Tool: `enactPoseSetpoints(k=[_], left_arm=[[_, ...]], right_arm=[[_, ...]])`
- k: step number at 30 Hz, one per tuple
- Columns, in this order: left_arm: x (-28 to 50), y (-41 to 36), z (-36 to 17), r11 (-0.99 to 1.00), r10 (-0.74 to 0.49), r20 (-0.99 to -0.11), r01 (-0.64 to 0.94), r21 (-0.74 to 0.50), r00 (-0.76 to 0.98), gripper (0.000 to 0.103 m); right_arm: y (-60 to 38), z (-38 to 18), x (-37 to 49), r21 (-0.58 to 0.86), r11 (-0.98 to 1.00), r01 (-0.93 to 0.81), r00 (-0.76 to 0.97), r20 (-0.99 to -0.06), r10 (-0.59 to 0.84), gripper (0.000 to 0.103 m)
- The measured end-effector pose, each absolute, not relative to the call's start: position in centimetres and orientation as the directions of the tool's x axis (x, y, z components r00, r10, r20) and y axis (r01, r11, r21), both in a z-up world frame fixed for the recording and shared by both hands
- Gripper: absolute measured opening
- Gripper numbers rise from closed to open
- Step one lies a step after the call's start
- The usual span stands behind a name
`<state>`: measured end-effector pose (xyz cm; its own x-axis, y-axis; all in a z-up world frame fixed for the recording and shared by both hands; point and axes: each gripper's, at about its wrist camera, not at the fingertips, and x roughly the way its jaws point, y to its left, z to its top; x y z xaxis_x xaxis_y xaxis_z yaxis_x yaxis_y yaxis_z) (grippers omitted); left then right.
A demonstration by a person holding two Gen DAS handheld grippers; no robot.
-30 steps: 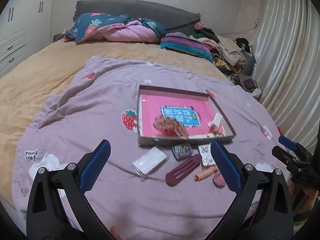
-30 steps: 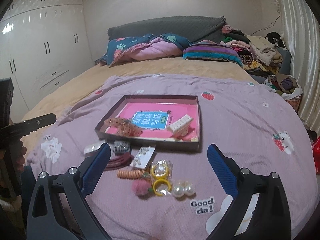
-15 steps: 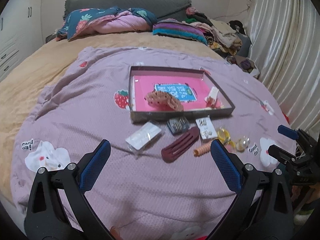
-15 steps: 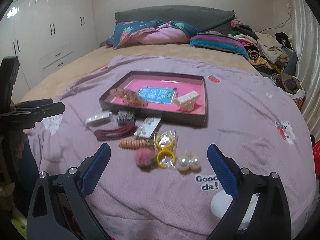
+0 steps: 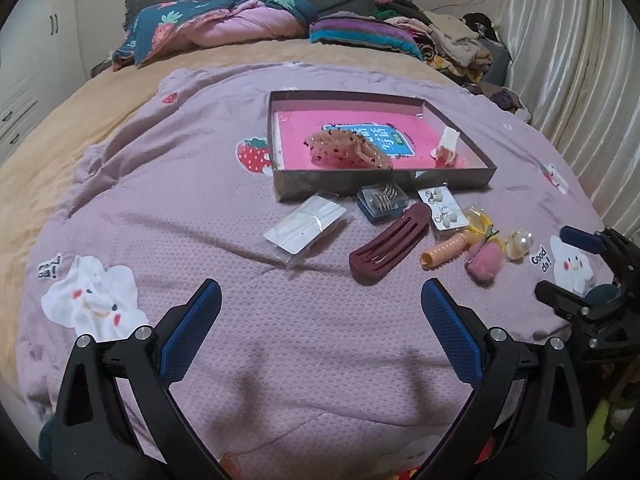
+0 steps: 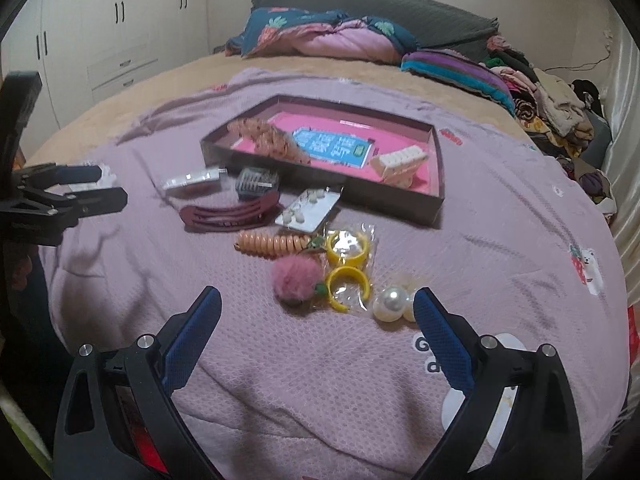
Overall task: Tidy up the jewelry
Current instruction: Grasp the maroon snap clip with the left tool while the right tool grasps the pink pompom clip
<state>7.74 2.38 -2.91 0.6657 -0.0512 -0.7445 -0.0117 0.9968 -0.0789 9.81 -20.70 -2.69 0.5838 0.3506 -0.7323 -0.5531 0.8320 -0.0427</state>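
Observation:
A shallow box with a pink floor [image 5: 384, 190] [image 6: 436, 184] lies on the purple blanket and holds a speckled hair claw [image 5: 344, 148] and a cream clip [image 6: 398, 162]. In front of it lie a maroon hair clip [image 5: 390, 248] [image 6: 232, 214], an orange coil tie [image 5: 446, 252] [image 6: 272, 244], a pink pompom [image 6: 296, 280], yellow rings in a bag [image 6: 348, 264], pearls [image 6: 392, 300], an earring card [image 6: 308, 210], a small blue case [image 5: 382, 198] and a white packet [image 5: 306, 226]. My left gripper [image 5: 320, 308] and right gripper [image 6: 316, 316] are open and empty, short of the items.
The purple blanket [image 5: 180, 200] covers a tan bed. Pillows and a folded quilt [image 5: 224, 24] lie at the headboard, a clothes pile [image 5: 452, 44] at the far right, curtains [image 5: 580, 80] on the right, wardrobes [image 6: 100, 28] on the left.
Both grippers have moved closer to the blanket and tilted down; the items sit nearer and larger in both views. The jaws stay open. Nothing on the bed has moved.

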Motion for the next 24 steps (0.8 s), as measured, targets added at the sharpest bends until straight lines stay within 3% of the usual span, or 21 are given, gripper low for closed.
enactPoseSetpoints(k=[13,20,24], left_arm=[[10.5,-0.4,-5.6,0.992,-0.094,-0.782,0.122,-0.023,0.616,0.09],[12.9,-1.6,-6.8,0.986,-0.087,-0.804,0.166,0.015,0.589,0.077],[14.3,-2.4,-7.8,0.979,-0.094,-0.823,0.203,0.027,0.56,0.065]], right_arm=[[-18.1,-6.3,12.6,-0.045,0.796,-0.604,0.517,-0.782,0.347,0.067],[-17.7,-7.5,13.6,-0.026,0.785,-0.619,0.478,-0.805,0.351,0.033],[-18.8,-6.9,13.8,0.014,0.798,-0.602,0.486,-0.787,0.38,0.03]])
